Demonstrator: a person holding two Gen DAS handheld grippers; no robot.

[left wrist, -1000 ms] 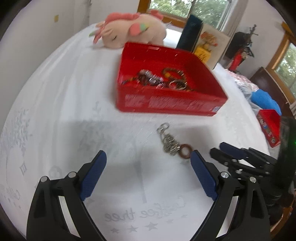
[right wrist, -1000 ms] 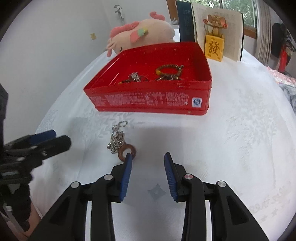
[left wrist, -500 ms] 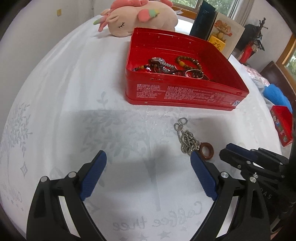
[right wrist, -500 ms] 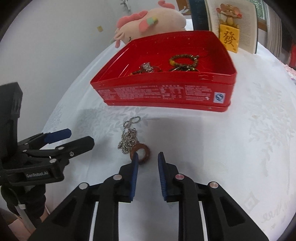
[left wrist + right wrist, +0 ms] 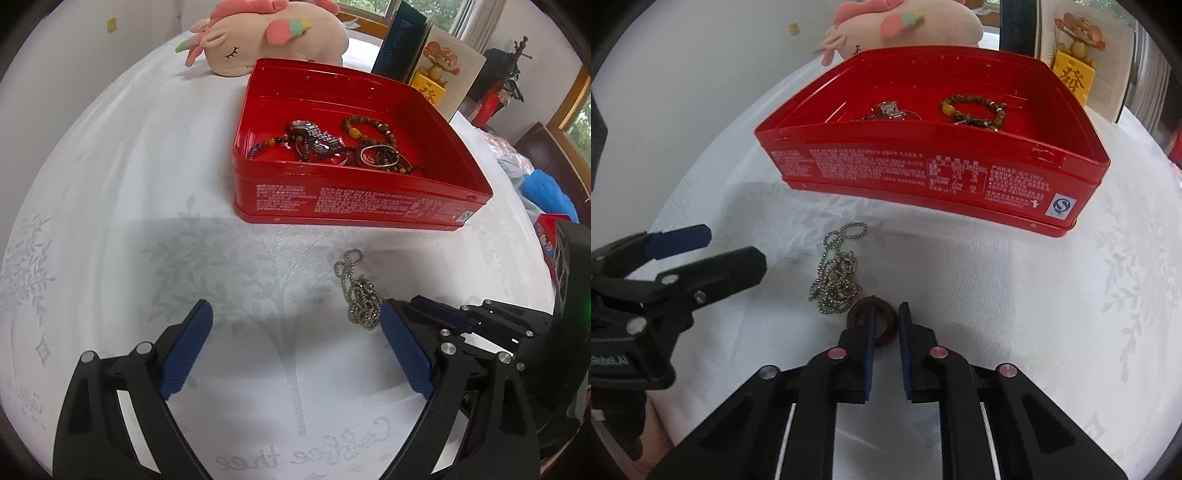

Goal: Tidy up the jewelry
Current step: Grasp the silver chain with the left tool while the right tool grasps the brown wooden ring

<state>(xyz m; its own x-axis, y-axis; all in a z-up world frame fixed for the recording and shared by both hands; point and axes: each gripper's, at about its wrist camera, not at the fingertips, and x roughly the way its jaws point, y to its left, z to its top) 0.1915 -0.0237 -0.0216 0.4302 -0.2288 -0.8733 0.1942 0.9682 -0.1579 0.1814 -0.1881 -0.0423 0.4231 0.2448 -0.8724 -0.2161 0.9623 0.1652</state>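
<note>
The right gripper (image 5: 885,325) has its jaws closing, now a narrow slot where a second ago they stood well apart, and the brown wooden ring (image 5: 873,321) lies flat on the cloth right at their tips: the left blue pad crosses the ring's hole while the right pad sits just outside its rim, so part of the ring is between them, though whether the pads already press on it cannot be told. The silver ball chain (image 5: 836,275) joined to the ring lies bunched on the white patterned tablecloth (image 5: 1015,295) just beyond, its loose loop pointing toward the red tin (image 5: 923,173). A second ago this gripper stood farther back from the ring, with the ring ahead of its left finger. The left gripper (image 5: 295,347) hovers with its jaws spread wide and nothing between them, as before; in its view the chain (image 5: 360,295) lies just beside the right pad and the ring is hidden behind that finger, where earlier the ring showed. The tin (image 5: 354,206) sits beyond on the desk, nearer and sharper in view than a second ago, holding a metal watch (image 5: 314,136), a brown bead bracelet (image 5: 369,127) and thin rings. Behind it lie a pink plush toy (image 5: 273,33) and upright cards.
</note>
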